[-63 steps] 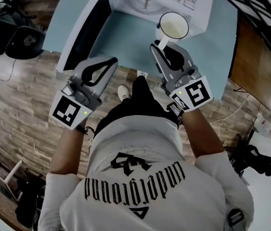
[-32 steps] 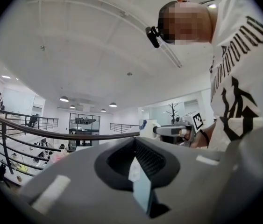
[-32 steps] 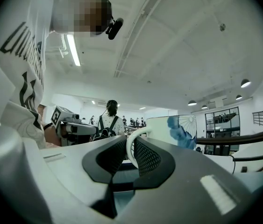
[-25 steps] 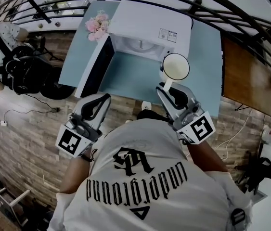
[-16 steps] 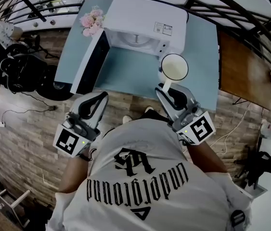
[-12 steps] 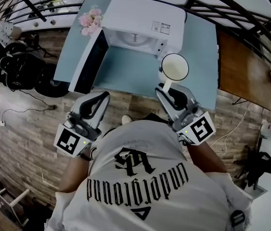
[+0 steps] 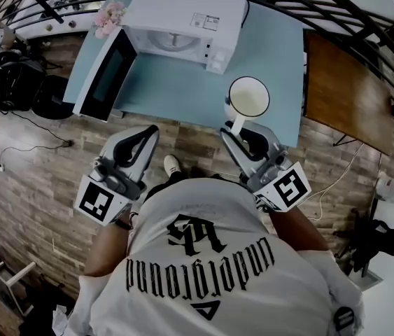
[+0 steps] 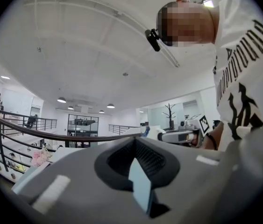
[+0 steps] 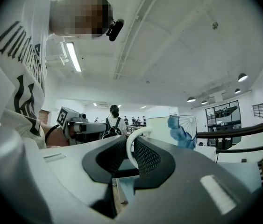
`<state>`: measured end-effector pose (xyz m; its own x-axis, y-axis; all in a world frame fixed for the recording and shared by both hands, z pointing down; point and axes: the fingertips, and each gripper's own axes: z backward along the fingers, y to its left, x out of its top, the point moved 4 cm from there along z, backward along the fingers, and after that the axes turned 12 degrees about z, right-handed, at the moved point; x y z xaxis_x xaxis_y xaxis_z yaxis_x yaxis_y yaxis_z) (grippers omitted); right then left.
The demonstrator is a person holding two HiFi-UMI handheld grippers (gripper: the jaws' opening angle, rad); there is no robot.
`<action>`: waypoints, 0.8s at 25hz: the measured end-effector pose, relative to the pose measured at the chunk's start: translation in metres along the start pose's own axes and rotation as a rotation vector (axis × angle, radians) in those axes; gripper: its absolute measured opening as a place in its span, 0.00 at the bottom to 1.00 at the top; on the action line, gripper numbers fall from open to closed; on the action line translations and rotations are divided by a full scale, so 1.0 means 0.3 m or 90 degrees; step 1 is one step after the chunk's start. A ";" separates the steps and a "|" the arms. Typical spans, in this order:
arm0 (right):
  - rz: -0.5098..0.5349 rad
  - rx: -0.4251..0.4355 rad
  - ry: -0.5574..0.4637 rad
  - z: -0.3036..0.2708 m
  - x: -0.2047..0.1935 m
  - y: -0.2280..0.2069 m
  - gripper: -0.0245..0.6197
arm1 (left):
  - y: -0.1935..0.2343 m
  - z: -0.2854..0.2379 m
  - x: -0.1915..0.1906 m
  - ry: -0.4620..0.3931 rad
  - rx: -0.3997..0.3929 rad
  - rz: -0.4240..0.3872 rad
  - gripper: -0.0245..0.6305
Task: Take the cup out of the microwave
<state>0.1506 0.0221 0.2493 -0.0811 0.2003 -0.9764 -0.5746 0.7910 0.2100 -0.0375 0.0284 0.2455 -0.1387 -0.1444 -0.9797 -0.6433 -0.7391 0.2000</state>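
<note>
From where I stand, the white cup [image 7: 248, 96] is out of the microwave [image 7: 183, 16], right of centre in the head view, above the near edge of the light blue table [image 7: 176, 82]. The right gripper [image 7: 236, 127] has its jaws closed on the handle [image 9: 129, 148], which shows in the right gripper view as a white loop between them. The microwave is at the top of the frame with its door [image 7: 104, 75] open to the left. The left gripper [image 7: 145, 133], at lower left of the cup, has its jaws pressed together with nothing between them.
</note>
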 end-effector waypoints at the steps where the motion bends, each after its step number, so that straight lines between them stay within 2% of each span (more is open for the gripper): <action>1: -0.001 0.005 0.001 0.040 -0.005 -0.005 0.12 | -0.039 -0.015 -0.013 0.002 0.004 0.004 0.11; 10: -0.020 0.064 -0.014 0.326 -0.031 0.013 0.12 | -0.374 -0.058 -0.112 0.011 0.043 -0.003 0.11; 14: -0.021 0.086 -0.026 0.422 -0.012 0.064 0.12 | -0.511 -0.023 -0.148 0.021 0.055 -0.010 0.11; 17: -0.019 0.088 -0.032 0.493 0.022 0.128 0.12 | -0.603 0.035 -0.148 0.018 0.059 -0.014 0.11; 20: -0.019 0.077 -0.032 0.525 0.039 0.174 0.12 | -0.637 0.073 -0.148 0.018 0.053 -0.014 0.11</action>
<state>0.2479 0.1570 0.2568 -0.0230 0.2018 -0.9791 -0.4737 0.8603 0.1885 0.0751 0.1903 0.2511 -0.1033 -0.1484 -0.9835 -0.7063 -0.6852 0.1776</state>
